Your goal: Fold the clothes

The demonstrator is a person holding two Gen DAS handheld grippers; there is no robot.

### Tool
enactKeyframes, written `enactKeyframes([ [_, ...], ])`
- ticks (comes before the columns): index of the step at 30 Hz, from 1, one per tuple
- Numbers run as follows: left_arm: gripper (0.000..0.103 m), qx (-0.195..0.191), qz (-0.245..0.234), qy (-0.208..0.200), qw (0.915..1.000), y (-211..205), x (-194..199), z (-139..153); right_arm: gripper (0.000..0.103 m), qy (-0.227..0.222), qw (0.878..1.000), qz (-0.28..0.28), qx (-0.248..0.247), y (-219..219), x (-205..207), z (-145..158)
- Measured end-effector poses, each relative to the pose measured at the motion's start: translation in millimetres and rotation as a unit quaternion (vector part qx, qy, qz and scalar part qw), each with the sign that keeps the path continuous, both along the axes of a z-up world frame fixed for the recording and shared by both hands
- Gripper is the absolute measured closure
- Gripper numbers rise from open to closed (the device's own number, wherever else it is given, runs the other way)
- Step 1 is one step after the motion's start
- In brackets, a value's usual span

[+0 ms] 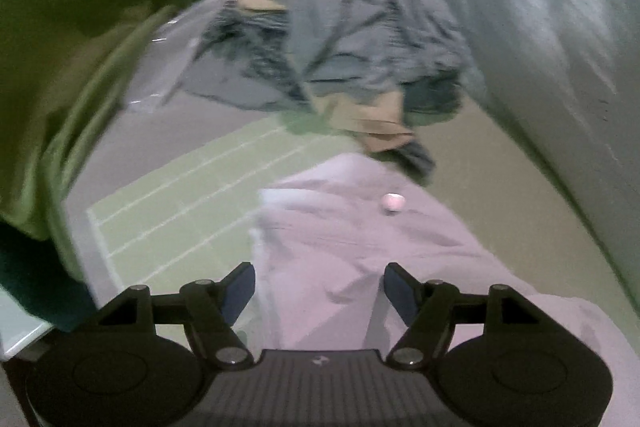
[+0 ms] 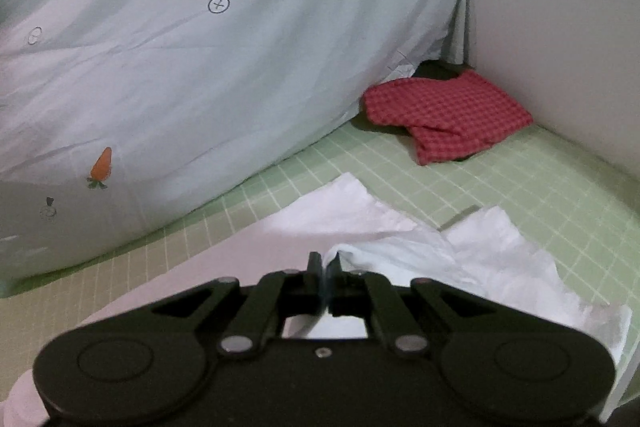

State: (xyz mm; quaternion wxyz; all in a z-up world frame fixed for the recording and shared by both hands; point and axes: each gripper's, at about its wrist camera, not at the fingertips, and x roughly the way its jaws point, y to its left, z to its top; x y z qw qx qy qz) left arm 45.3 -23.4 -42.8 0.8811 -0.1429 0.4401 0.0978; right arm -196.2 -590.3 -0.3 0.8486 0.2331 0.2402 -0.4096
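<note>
A pale pink-white garment (image 1: pixel 340 239) lies on the green checked sheet (image 1: pixel 180 195) in the left wrist view, with a small pink button (image 1: pixel 393 203) on it. My left gripper (image 1: pixel 320 291) is open just above the garment, its fingers either side of a fold. In the right wrist view my right gripper (image 2: pixel 324 267) is shut on an edge of the white garment (image 2: pixel 400 239), which spreads crumpled to the right.
A pile of grey-blue and tan clothes (image 1: pixel 344 39) lies beyond the garment. A green cloth (image 1: pixel 80 27) hangs at the left. A large pale duvet with carrot print (image 2: pixel 200 47) bulks at the left. A red checked garment (image 2: pixel 444 115) lies by the wall corner.
</note>
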Motion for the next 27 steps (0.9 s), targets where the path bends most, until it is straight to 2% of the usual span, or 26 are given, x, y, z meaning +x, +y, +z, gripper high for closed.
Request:
enactKeyframes([
  [4, 0.028, -0.004, 0.03, 0.012, 0.9995, 15, 2, -6, 0.101, -0.008, 1.0, 0.003, -0.003, -5, 1, 2],
  [8, 0.028, -0.026, 0.056, 0.02, 0.9979, 21, 13, -17, 0.101, -0.02, 1.0, 0.0, 0.003, -11, 9, 3],
  [14, 0.029, -0.075, 0.043, 0.031, 0.9958, 21, 39, -37, 0.101, -0.034, 0.999, -0.011, 0.013, -21, 24, 3],
  [16, 0.046, -0.085, 0.05, 0.032, 0.9946, 19, 44, -41, 0.101, -0.037, 0.999, -0.015, 0.019, -25, 28, 2],
  [17, 0.074, -0.086, 0.055, 0.031, 0.9943, 18, 46, -41, 0.101, -0.037, 0.999, -0.018, 0.023, -27, 30, 1],
  [18, 0.082, -0.08, 0.06, 0.029, 0.9946, 16, 49, -39, 0.101, -0.038, 0.999, -0.021, 0.027, -29, 32, 0],
  [21, 0.092, -0.077, 0.058, 0.019, 0.9952, 10, 56, -25, 0.101, -0.028, 0.999, -0.028, 0.025, -31, 36, 1],
  [27, 0.094, -0.079, 0.044, -0.025, 0.9956, -14, 98, 24, 0.101, -0.003, 1.0, -0.016, 0.004, -56, 69, 7],
])
